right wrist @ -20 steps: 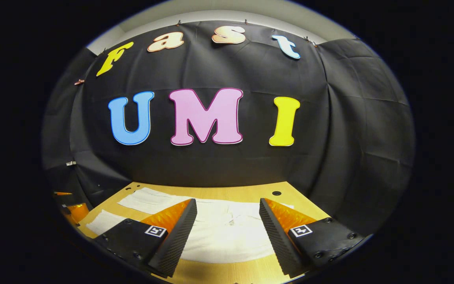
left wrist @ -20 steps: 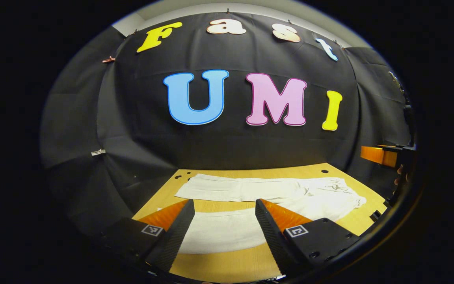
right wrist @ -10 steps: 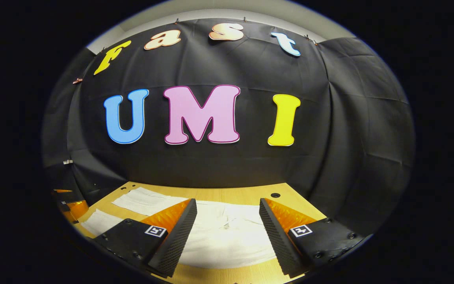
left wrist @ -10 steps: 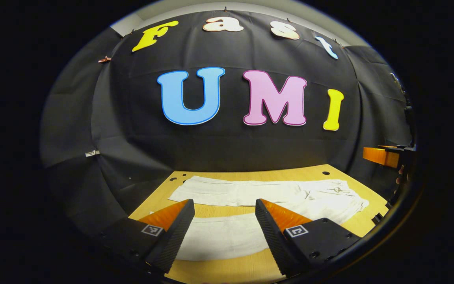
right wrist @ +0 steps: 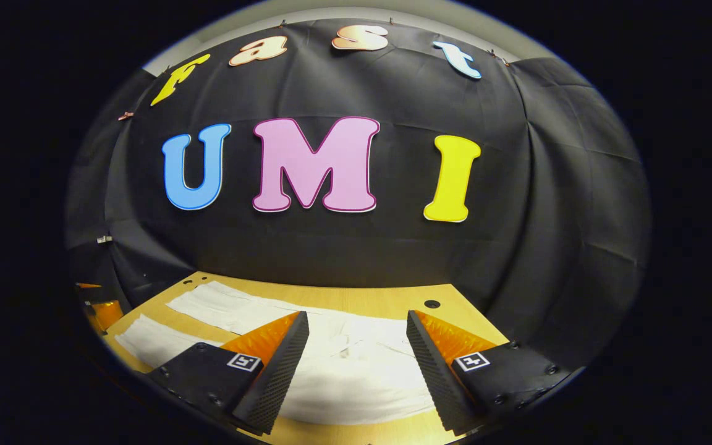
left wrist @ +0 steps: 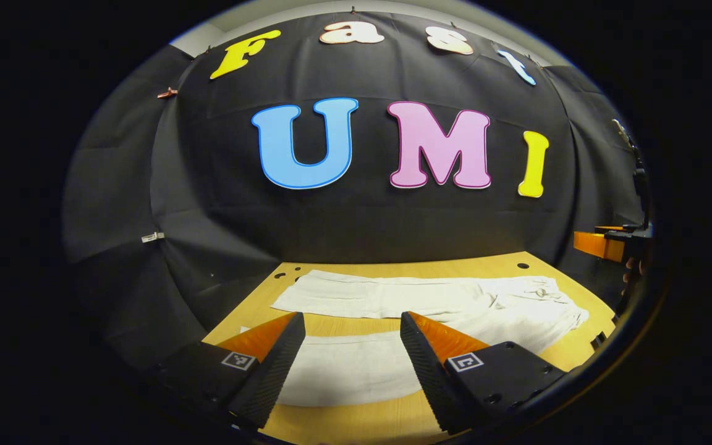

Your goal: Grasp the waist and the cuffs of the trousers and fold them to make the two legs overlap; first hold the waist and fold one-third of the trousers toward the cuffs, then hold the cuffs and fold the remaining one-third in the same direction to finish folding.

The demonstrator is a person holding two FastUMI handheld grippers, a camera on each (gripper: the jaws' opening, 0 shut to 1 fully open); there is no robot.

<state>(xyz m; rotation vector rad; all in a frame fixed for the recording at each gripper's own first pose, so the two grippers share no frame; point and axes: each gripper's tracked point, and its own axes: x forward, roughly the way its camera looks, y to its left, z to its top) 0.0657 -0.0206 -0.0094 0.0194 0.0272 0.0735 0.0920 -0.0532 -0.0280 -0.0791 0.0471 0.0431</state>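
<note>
The table [left wrist: 405,408] holds the white trousers [left wrist: 393,296], spread flat with both legs apart — I see no fold done yet. My left hand-held gripper [left wrist: 351,358] and right hand-held gripper [right wrist: 356,361] hang wide open above them — holding nothing.

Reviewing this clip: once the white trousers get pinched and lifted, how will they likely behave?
The trousers will probably hang limp: they lie flat on the table with soft wrinkles at the waist. They look thin, so likely light. Unpinched parts will probably sag or drag, as the left gripper and right gripper are open.
</note>
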